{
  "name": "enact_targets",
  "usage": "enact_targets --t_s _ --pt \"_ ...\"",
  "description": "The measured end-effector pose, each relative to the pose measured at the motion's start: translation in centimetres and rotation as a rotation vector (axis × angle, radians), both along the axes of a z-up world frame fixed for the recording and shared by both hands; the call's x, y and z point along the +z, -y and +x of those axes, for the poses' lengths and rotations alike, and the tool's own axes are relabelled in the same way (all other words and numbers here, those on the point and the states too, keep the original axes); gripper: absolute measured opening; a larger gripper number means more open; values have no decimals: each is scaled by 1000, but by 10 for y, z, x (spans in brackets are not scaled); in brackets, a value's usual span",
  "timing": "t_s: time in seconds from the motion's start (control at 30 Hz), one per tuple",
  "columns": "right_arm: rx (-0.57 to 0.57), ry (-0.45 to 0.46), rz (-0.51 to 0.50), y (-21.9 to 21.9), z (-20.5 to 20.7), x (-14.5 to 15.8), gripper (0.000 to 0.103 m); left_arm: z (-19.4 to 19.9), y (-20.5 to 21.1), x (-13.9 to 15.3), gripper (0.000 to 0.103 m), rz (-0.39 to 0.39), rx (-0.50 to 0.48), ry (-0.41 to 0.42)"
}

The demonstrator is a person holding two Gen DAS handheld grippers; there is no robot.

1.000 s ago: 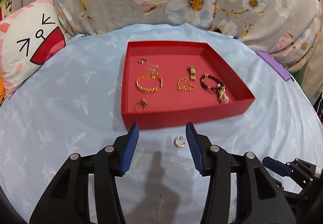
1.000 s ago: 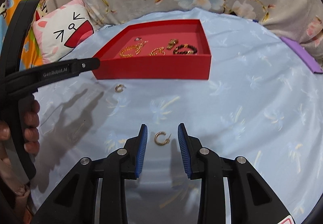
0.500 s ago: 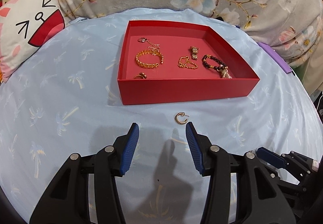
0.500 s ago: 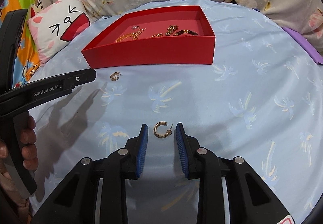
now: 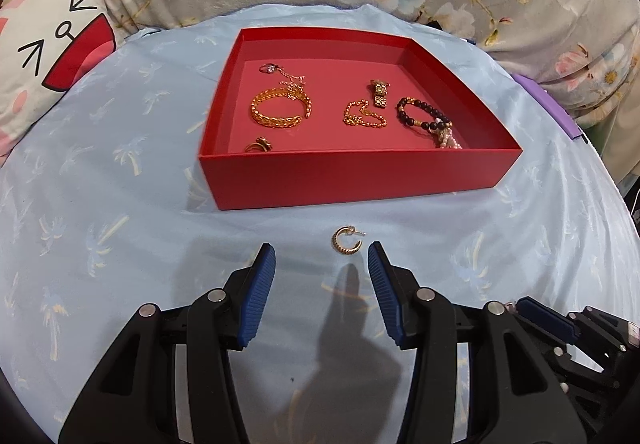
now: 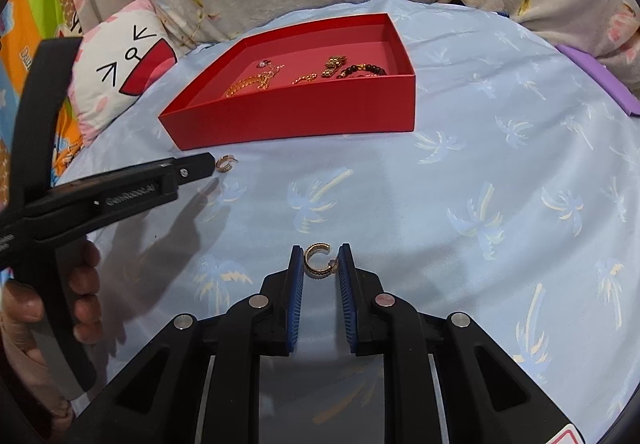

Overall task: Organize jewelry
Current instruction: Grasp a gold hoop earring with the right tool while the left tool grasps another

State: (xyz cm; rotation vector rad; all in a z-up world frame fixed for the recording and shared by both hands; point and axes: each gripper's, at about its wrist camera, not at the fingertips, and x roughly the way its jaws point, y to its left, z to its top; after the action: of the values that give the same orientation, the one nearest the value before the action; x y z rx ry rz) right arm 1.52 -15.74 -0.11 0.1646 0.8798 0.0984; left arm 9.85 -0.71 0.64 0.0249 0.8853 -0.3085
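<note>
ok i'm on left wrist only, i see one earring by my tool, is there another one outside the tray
observer: yes, a second earring lies on the cloth inside the right tool.
operator: clamped on it
observer: not that I can tell; the jaws stand narrow either side of it, with a sliver of gap on one side.
operator: and my tool from there
observer: side on, the left tool has its tip right beside your earring.

Ahead of the left fingers (image 5: 262, 276), the red box (image 5: 360, 175) wall blocks the way; bare blue cloth (image 5: 100, 203) lies open to either side. Open cloth also stretches ahead of the right fingers (image 6: 297, 276).
</note>
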Motion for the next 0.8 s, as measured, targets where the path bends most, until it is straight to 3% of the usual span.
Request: enact_targets --t_s 0.3,0.6,0.8 --pt "-18 20 29 10 4 6 17 10 19 -9 45 53 -9 17" --pt "-21 29 33 12 5 8 17 9 21 -9 18 80 -20 36" --pt "-25 33 38 13 7 10 17 7 22 -8 16 74 -35 34"
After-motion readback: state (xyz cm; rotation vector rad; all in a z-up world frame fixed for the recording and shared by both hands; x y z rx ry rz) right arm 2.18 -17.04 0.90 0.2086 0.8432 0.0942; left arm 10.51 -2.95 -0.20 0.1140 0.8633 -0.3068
